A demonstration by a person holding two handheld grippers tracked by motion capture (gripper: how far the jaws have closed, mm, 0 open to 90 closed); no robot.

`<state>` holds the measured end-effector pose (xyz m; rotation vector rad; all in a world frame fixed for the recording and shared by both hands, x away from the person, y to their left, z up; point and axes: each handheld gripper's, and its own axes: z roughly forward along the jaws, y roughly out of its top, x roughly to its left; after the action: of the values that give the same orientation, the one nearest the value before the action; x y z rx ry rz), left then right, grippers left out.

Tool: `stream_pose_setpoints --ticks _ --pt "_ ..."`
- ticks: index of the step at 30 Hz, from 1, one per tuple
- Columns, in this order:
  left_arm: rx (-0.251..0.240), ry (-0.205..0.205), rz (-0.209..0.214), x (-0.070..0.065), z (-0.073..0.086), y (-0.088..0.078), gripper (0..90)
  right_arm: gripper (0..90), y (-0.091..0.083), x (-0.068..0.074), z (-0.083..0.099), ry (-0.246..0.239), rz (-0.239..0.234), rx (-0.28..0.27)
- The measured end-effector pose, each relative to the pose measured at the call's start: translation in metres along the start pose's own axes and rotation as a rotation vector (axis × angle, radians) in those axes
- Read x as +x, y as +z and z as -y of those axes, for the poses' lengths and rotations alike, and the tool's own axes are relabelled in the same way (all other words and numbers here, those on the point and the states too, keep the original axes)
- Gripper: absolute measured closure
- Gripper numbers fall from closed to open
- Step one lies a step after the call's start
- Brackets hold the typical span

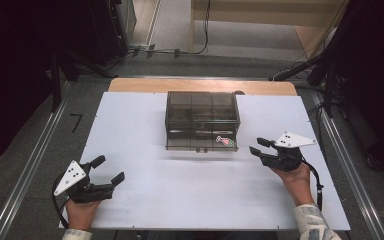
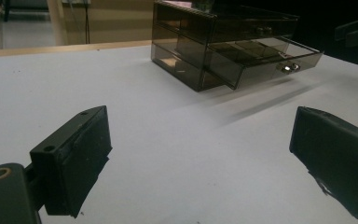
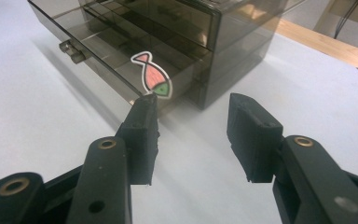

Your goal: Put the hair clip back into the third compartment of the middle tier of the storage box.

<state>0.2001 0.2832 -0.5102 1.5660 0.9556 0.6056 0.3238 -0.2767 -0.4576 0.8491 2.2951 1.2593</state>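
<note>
High view: fixed overhead, facing forward and down across the white table (image 1: 145, 200). Left gripper view: low over the tabletop, facing the drawer box (image 2: 223, 46) from well apart. Right gripper view: low, close to the box's open drawer (image 3: 116, 60). Shared by all three: box and tabletop.

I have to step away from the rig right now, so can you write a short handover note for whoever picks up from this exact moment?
Left gripper: open, holding nothing, low at the near left of the white table, well away from the box.
Right gripper: open, holding nothing, close to the drawer's right front corner, fingers apart.
Smoky drawer box: mid-table toward the far edge. Its bottom drawer is pulled out; a fish sticker lies inside at the right end.
Done: drawer open.
Left: probably deal with the sticker, then close the drawer.
</note>
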Motion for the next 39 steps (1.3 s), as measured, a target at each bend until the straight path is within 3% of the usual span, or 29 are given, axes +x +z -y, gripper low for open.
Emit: stream_pose_setpoints --ticks 14,39 --pt "0.001 0.0 -0.001 0.0 0.0 0.0 5.6 50.1 -0.033 -0.015 0.026 0.038 0.039 -0.026" --pt "0.002 -0.002 -0.002 0.0 0.0 0.0 5.6 45.8 -0.076 -0.036 0.076 0.128 0.117 -0.061"
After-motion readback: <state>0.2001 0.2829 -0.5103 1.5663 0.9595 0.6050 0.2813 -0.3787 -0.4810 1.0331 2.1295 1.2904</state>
